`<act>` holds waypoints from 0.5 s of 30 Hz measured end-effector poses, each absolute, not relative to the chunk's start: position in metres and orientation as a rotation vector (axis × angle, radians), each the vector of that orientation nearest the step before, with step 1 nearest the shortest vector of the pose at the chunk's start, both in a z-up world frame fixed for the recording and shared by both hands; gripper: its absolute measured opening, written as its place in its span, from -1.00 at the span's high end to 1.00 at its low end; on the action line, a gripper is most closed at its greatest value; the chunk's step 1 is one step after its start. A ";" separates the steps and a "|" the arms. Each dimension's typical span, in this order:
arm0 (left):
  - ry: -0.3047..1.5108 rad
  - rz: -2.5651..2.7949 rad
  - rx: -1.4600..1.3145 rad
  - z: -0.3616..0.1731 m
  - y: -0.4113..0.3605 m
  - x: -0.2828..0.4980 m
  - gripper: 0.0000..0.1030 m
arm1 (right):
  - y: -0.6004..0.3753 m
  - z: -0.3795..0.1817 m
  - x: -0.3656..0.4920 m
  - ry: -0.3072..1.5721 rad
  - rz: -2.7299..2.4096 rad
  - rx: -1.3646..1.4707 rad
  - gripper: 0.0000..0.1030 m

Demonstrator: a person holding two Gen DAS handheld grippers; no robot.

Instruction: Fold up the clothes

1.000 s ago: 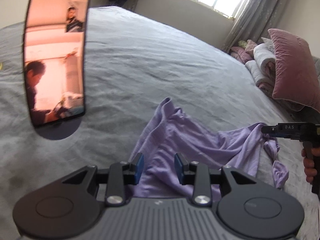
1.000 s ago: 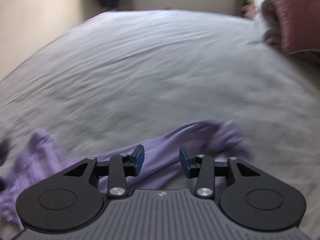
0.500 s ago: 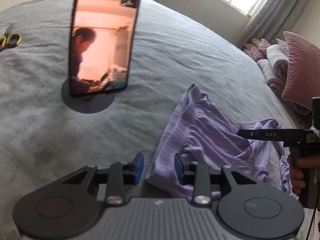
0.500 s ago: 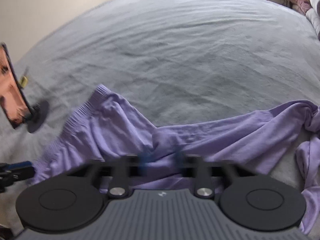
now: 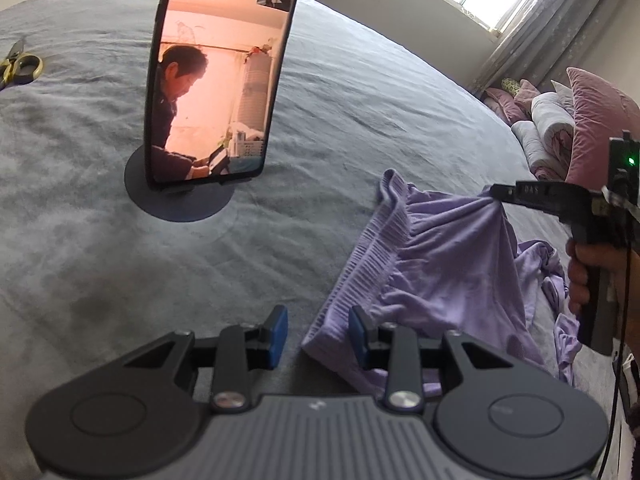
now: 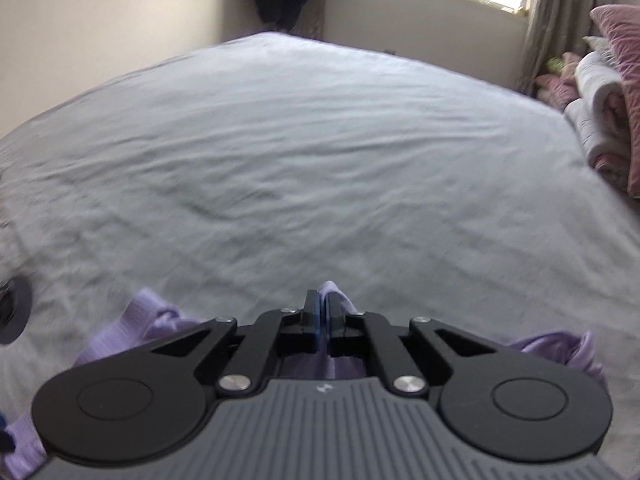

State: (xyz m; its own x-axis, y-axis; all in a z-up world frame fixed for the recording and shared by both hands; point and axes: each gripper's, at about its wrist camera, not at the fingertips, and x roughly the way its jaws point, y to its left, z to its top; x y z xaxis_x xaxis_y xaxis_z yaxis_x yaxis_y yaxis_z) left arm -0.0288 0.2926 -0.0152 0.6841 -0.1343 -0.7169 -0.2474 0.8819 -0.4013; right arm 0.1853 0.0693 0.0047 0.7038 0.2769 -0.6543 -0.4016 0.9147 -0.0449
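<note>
A crumpled lilac garment (image 5: 436, 264) with a ribbed waistband lies on the grey bed (image 5: 100, 240). My left gripper (image 5: 318, 332) is open just above the bed, with the waistband's near corner between its blue pads. My right gripper (image 6: 323, 318) is shut on a fold of the lilac garment (image 6: 340, 300) and lifts it off the bed. In the left wrist view the right gripper (image 5: 498, 192) pinches the cloth into a raised peak.
A phone (image 5: 220, 76) stands upright on a round dark base (image 5: 180, 200) at the left middle of the bed. Scissors (image 5: 20, 66) lie at the far left. Pink pillows and folded bedding (image 5: 580, 136) are stacked at the right, below a window.
My right gripper has closed on the garment and raised a fold of it. My left gripper has moved left to the waistband's near corner, still open.
</note>
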 end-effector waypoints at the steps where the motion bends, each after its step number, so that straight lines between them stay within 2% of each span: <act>1: 0.825 0.062 -0.501 -0.015 0.292 -0.029 0.35 | 0.069 0.004 0.188 0.692 0.371 -0.185 0.94; 5: 0.833 0.039 -0.505 -0.016 0.292 -0.029 0.35 | 0.067 0.000 0.189 0.732 0.408 -0.154 0.91; 6: 0.836 0.034 -0.507 -0.016 0.291 -0.029 0.35 | 0.064 0.001 0.186 0.740 0.414 -0.141 0.75; 7: 0.838 0.029 -0.508 -0.017 0.291 -0.029 0.35 | 0.062 0.002 0.183 0.747 0.418 -0.133 0.70; 8: 0.840 0.025 -0.510 -0.017 0.290 -0.030 0.35 | 0.057 0.004 0.178 0.750 0.419 -0.137 0.49; 9: 0.842 0.021 -0.511 -0.017 0.290 -0.031 0.35 | 0.051 0.008 0.171 0.745 0.424 -0.148 0.13; 10: 0.843 0.017 -0.512 -0.017 0.290 -0.031 0.35 | 0.044 0.012 0.164 0.740 0.430 -0.159 0.02; 15: 0.853 -0.004 -0.553 -0.020 0.290 -0.034 0.35 | -0.005 0.021 0.133 0.762 0.423 -0.184 0.01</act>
